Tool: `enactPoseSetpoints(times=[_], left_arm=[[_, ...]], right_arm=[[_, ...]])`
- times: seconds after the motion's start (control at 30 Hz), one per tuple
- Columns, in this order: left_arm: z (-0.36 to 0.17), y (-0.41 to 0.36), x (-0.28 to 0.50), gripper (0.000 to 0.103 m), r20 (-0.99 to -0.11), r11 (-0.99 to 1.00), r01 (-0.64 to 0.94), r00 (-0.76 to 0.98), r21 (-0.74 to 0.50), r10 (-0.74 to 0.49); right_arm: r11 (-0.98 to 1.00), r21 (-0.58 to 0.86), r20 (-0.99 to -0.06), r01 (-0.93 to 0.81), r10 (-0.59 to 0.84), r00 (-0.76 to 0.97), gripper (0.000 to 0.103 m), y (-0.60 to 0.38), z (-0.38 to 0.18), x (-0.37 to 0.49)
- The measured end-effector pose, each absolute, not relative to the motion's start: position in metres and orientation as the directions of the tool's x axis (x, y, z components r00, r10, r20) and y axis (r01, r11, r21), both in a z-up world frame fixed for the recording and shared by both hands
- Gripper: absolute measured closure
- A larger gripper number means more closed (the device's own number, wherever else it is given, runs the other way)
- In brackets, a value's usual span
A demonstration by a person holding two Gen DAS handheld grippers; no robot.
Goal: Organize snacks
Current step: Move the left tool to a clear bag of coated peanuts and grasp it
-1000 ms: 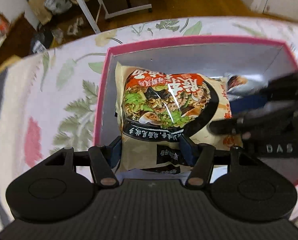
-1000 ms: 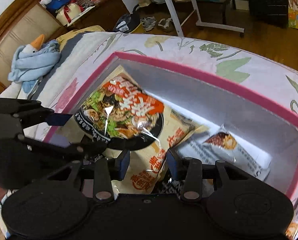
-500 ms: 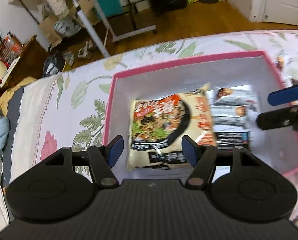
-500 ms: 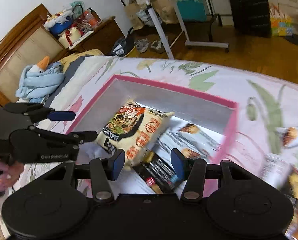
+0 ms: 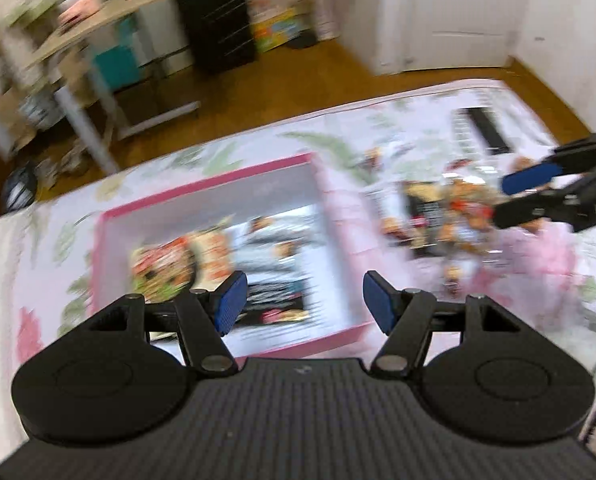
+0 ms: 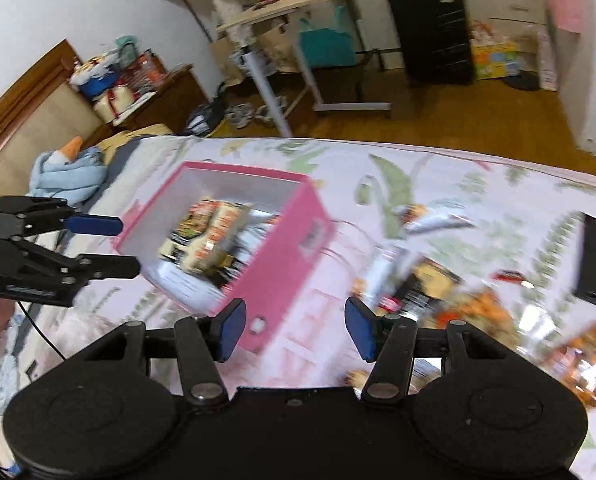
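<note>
A pink box (image 5: 340, 236) with a white inside sits on the flowered bedspread; it also shows in the right wrist view (image 6: 282, 264). A noodle packet (image 5: 166, 268) lies in its left part beside other packets (image 5: 274, 256); the noodle packet also shows in the right wrist view (image 6: 214, 232). A pile of loose snack packets (image 5: 446, 216) lies right of the box, also seen in the right wrist view (image 6: 458, 300). My left gripper (image 5: 304, 306) is open and empty above the box's near edge. My right gripper (image 6: 294, 330) is open and empty, between box and pile.
A black flat object (image 6: 594, 260) lies at the bed's right side. A blue cloth with a toy goose (image 6: 68, 168) sits by the headboard. Beyond the bed are a rolling table (image 6: 298, 4) and a black suitcase (image 6: 434, 28). Both views are blurred.
Both grippers have let go of the noodle packet, which now lies in the box. Both have lifted away and swung right, toward the loose snack pile.
</note>
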State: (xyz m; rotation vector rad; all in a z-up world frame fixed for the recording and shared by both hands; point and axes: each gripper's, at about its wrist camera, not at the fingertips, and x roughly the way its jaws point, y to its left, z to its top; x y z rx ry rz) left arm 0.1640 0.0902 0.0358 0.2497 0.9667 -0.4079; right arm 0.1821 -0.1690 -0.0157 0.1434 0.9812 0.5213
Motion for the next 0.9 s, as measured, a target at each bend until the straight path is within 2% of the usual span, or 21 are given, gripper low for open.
enactPoseSetpoints(times=[0.23,0.43,0.53,0.7,0.83,0.9], left_arm=[[0.011,0.018,0.167,0.04,-0.864,0.827,0.554,0.368,-0.092,-0.343],[-0.028,-0.028,0.196,0.04,-0.855,0.828,0.542,0.354,-0.143,-0.38],[-0.048,-0.051,0.221,0.04,-0.846,0.835,0.533,0.377,-0.133,-0.376],[-0.087,-0.085,0.262,0.04,-0.87,0.81,0.56,0.298,-0.174,-0.393],[-0.117,-0.101,0.275,0.04,-0.875,0.84,0.528,0.34,-0.127,-0.345],[-0.13,-0.105,0.276,0.04,-0.878,0.833,0.534,0.317,-0.146,-0.358]], right_arm=[[0.9,0.36,-0.777,-0.246,0.435,0.455,0.042,-0.224,-0.04,0.17],[0.909,0.403,-0.793,-0.102,0.403,0.456,0.036,-0.267,-0.074,0.174],[0.891,0.454,-0.784,-0.027,0.413,0.464,0.033,-0.278,-0.098,0.177],[0.869,0.494,-0.764,0.031,0.417,0.492,0.033,-0.271,-0.139,0.185],[0.827,0.56,-0.739,0.051,0.471,0.481,0.033,-0.266,-0.168,0.194],[0.805,0.59,-0.718,0.07,0.483,0.502,0.028,-0.269,-0.177,0.193]])
